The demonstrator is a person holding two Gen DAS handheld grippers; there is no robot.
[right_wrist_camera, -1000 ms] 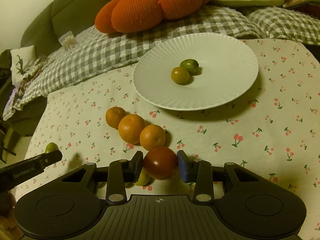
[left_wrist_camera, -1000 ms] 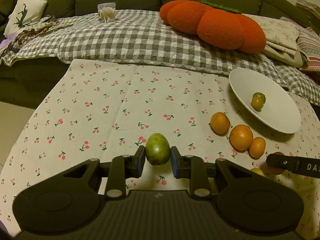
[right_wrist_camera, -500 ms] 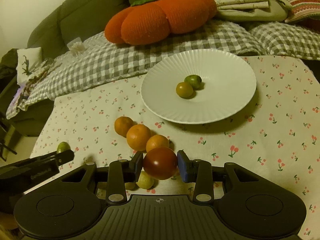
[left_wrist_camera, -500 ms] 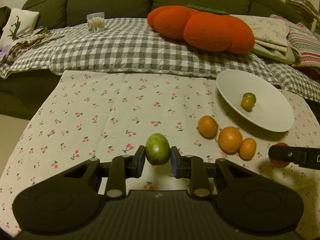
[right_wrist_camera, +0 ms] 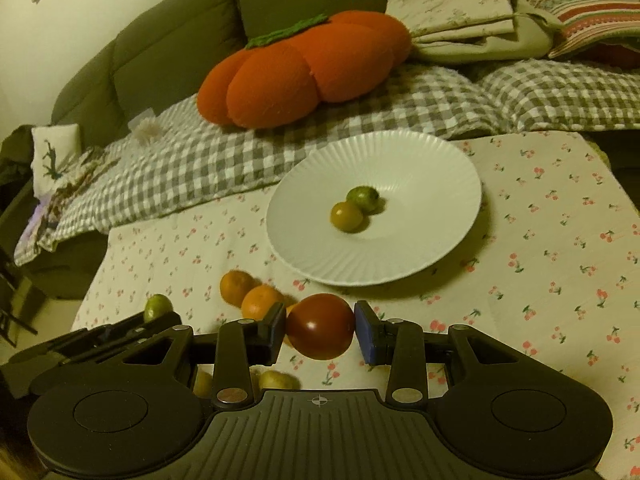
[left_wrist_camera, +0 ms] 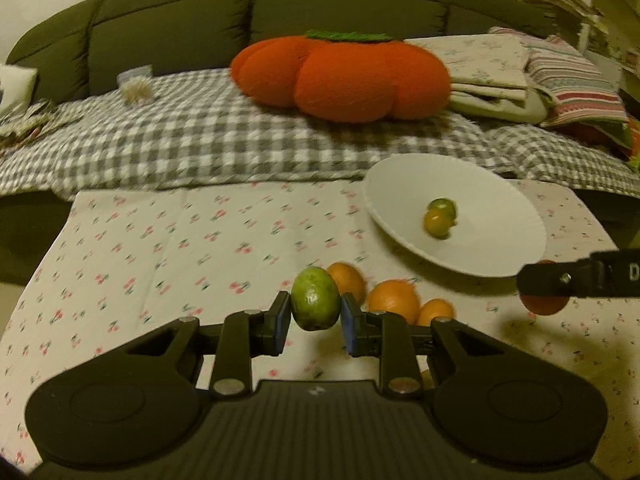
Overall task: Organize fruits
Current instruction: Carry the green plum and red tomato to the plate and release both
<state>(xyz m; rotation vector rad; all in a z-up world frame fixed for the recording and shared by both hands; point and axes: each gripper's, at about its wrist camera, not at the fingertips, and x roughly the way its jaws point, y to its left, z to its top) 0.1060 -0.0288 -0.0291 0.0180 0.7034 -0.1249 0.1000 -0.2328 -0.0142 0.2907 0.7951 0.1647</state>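
My left gripper [left_wrist_camera: 315,325] is shut on a green oval fruit [left_wrist_camera: 315,298] and holds it above the cherry-print cloth. My right gripper [right_wrist_camera: 320,334] is shut on a dark red tomato [right_wrist_camera: 320,326], also lifted. A white ribbed plate [right_wrist_camera: 420,240] lies ahead of it, holding a yellow-green fruit [right_wrist_camera: 346,216] and a green one [right_wrist_camera: 362,198]. Three oranges [left_wrist_camera: 394,300] lie in a row left of the plate; two show in the right wrist view [right_wrist_camera: 262,300]. The right gripper and its tomato [left_wrist_camera: 544,304] show at the right edge of the left wrist view.
Two small yellowish fruits [right_wrist_camera: 278,381] lie on the cloth under the right gripper. Behind the table a green sofa carries a checked blanket [left_wrist_camera: 200,140], an orange pumpkin cushion [left_wrist_camera: 340,76] and folded linens [left_wrist_camera: 520,80].
Both grippers have risen and moved forward toward the plate, each holding its fruit. The left gripper has swung right, so the oranges now sit just behind its fruit.
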